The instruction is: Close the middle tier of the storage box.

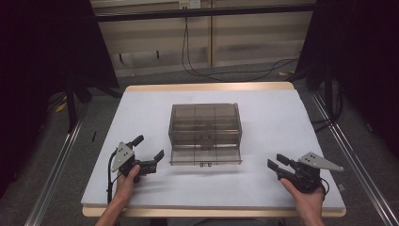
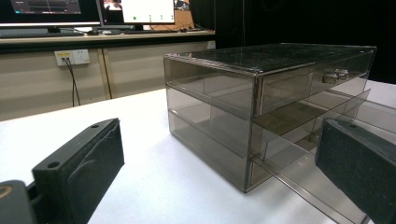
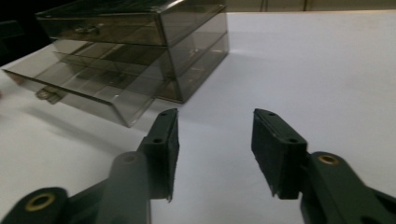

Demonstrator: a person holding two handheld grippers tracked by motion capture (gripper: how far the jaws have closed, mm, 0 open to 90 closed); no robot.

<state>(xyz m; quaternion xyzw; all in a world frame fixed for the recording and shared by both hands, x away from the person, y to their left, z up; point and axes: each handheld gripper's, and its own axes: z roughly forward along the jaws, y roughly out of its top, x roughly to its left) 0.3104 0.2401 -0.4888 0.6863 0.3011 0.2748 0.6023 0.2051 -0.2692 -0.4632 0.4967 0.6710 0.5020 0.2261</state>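
Drawer box between both grippers

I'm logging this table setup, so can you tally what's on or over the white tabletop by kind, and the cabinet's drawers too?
Smoky clear drawer cabinet: 1
Drawers in it: 2, the upper drawer pushed in, the lower drawer pulled out
Hand-held claws: 2, the left claw and the right claw, both open and holding nothing
Total: 3 things, counting the drawers as part of the cabinet
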